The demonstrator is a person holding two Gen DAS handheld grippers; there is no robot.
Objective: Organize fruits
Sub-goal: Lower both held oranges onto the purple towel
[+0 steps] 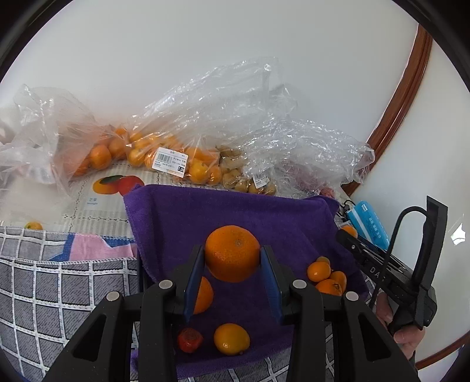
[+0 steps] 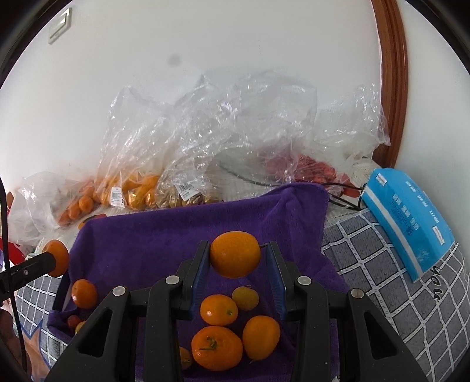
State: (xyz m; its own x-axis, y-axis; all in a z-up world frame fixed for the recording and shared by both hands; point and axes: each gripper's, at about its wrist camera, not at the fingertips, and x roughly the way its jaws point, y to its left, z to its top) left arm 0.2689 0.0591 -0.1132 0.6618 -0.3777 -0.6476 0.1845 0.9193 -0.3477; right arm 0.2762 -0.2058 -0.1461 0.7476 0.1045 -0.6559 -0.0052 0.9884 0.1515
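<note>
Both tongs clamp oranges: left (image 1: 232, 261) its orange (image 1: 232, 252), right (image 2: 235, 261) another (image 2: 235, 254); only the right view shows a light switch (image 2: 60, 26), perhaps.

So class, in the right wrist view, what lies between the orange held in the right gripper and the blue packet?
Between the held orange and the blue packet lie purple towel and grey checked cloth, no fruit.

Fuzzy purple cloth towel (image 1: 235, 211), crinkled glossy clear plastic bags (image 1: 223, 117), dimpled orange (image 1: 232, 252) peel
</note>
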